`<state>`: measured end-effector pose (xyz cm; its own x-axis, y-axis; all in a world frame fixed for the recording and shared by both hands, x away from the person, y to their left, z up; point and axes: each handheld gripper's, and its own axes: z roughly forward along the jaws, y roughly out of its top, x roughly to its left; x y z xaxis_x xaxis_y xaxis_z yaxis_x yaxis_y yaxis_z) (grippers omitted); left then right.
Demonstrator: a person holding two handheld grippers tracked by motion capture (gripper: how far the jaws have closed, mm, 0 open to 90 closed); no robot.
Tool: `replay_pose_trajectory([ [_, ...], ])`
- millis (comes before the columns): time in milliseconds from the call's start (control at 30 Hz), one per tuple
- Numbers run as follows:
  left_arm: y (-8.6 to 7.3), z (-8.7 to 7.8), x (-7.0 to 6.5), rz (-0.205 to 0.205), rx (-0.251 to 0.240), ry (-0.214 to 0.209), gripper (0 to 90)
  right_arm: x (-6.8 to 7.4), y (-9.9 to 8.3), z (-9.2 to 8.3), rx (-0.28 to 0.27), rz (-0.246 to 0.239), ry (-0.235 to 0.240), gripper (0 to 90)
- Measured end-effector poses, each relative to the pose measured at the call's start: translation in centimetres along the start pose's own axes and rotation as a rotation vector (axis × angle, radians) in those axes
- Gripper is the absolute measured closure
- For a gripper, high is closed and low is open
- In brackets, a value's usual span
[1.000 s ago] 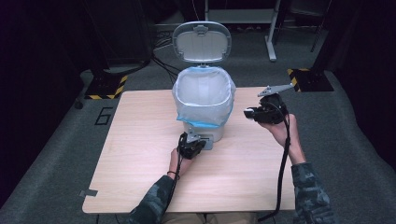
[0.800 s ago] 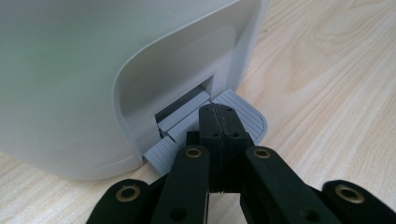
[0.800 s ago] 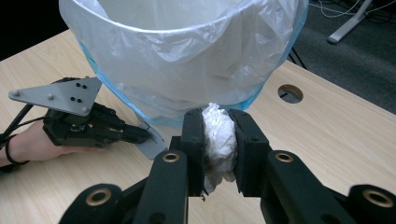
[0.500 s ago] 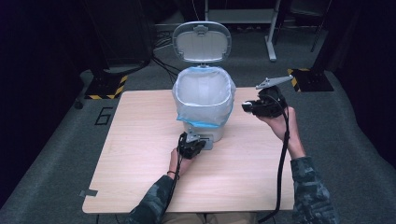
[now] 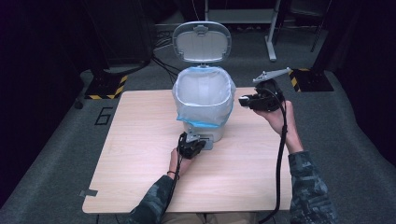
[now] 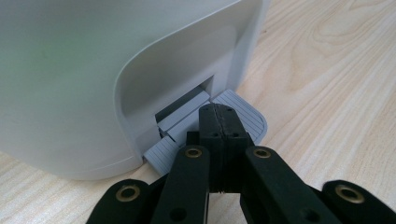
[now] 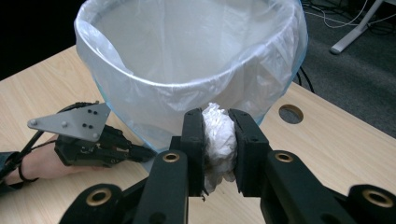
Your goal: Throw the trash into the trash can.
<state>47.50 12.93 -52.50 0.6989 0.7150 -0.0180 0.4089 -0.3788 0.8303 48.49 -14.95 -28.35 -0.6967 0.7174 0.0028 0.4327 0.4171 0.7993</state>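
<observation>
Right gripper view: crumpled paper wad [image 7: 219, 140] clamped in right hand-held gripper [image 7: 219, 149], just short of bin [image 7: 187, 70] rim. Probably light, squashy, so pinched mid-wad. Left hand-held gripper [image 6: 218, 126] shut empty, pressing pedal [image 6: 243, 119] on bench [image 5: 140, 154], lid [image 5: 201, 42] up.

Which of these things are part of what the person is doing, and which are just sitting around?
In use:
- bin, lid up, liner inside
- pedal, pressed by the shut left gripper
- paper wad, held in the right gripper beside the bin

Just there:
- table
- hole in the table
- striped floor plates
- desk legs behind
</observation>
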Motion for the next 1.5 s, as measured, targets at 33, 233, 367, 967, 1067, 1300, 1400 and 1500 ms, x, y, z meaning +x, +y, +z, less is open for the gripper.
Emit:
replay_pose_trajectory([
  [33, 0.0, 0.0, 0.0, 0.004, 0.002, -0.001, 90.0, 0.0, 0.2, 0.0, -0.001, 0.001, 0.003, 76.7],
  [233, 0.0, 0.0, 0.0, -0.005, -0.004, -0.003, 90.0, 0.1, 0.9, 0.2, -0.003, 0.001, 0.008, 76.7],
  [367, 0.0, 0.0, 0.0, -0.01, -0.005, -0.002, 90.0, 0.3, 1.4, 0.4, -0.002, -0.003, 0.014, 76.7],
  [967, 0.0, 0.0, 0.0, -0.009, -0.004, -0.005, 90.0, 0.8, 3.7, 1.5, 0.005, -0.009, 0.023, 76.8],
  [1067, 0.0, 0.0, 0.1, -0.011, -0.004, -0.007, 90.0, 0.9, 4.1, 1.8, 0.002, -0.021, 0.026, 76.8],
  [1300, 0.0, 0.0, 0.1, -0.014, -0.003, -0.008, 90.0, 0.9, 4.7, 2.2, 0.003, -0.013, 0.032, 76.8],
  [1400, 0.0, 0.0, 0.1, -0.014, -0.004, -0.009, 90.0, 1.0, 5.0, 2.4, 0.004, -0.02, 0.034, 76.8],
  [1500, 0.0, 0.0, 0.1, -0.016, -0.005, -0.01, 90.0, 1.2, 5.4, 2.8, 0.008, -0.016, 0.035, 76.8],
])
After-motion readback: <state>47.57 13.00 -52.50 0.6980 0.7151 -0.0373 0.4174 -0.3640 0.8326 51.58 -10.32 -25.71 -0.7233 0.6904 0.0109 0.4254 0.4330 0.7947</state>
